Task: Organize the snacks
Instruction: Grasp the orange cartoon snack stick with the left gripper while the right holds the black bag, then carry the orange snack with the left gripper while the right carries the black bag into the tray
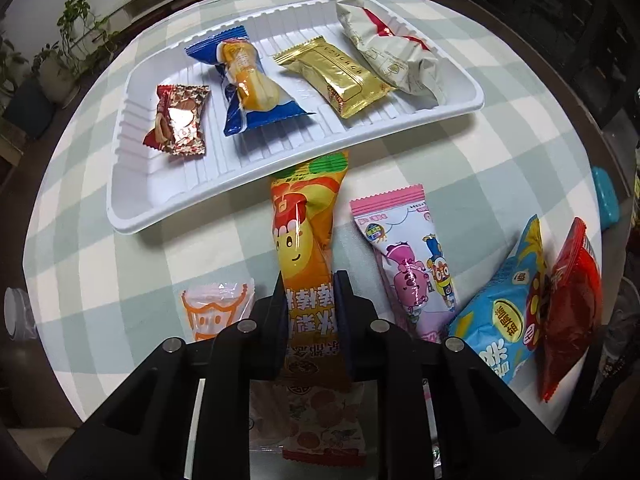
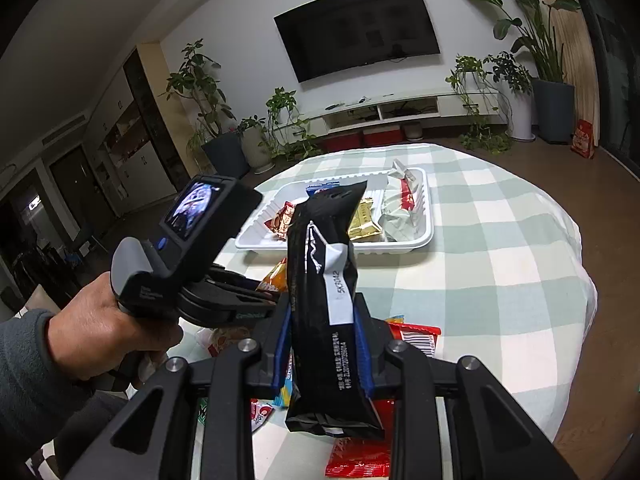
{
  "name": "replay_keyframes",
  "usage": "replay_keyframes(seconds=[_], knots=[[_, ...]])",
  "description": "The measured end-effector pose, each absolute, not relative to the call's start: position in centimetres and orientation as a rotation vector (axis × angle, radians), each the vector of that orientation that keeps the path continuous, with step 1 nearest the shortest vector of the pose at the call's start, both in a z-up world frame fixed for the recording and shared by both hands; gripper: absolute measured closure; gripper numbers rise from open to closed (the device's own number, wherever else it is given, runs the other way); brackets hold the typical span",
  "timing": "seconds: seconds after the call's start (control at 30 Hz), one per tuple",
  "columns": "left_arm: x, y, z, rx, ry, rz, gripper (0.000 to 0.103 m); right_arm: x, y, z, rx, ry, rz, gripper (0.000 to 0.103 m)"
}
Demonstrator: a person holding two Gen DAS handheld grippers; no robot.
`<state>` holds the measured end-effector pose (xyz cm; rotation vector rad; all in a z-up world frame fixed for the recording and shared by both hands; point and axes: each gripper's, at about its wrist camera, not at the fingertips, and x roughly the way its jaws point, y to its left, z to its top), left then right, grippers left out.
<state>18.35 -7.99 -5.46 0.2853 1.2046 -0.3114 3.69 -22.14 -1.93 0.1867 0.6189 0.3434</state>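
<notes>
left hand-held gripper is clamped tight on the long orange snack stick, which lies on the bench with its far tip touching the white tray's near rim. right hand-held gripper pinches a black snack bar, held up on the near side of the tray, above loose packets.

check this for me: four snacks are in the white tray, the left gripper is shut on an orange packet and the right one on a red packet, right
Not quite: the right gripper is shut on a black packet, not red, as the right wrist view shows. Four snacks are in the white tray, and the left gripper is shut on the orange packet.
</notes>
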Motion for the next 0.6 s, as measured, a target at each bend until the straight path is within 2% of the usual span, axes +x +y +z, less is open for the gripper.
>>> replay_keyframes(seconds=[0.6], knots=[[16.1,-3.5,-1.4,0.093,1.105,-0.355,0.086,3.5,-22.9,-2.1,0.240,0.607,0.322,0.073]])
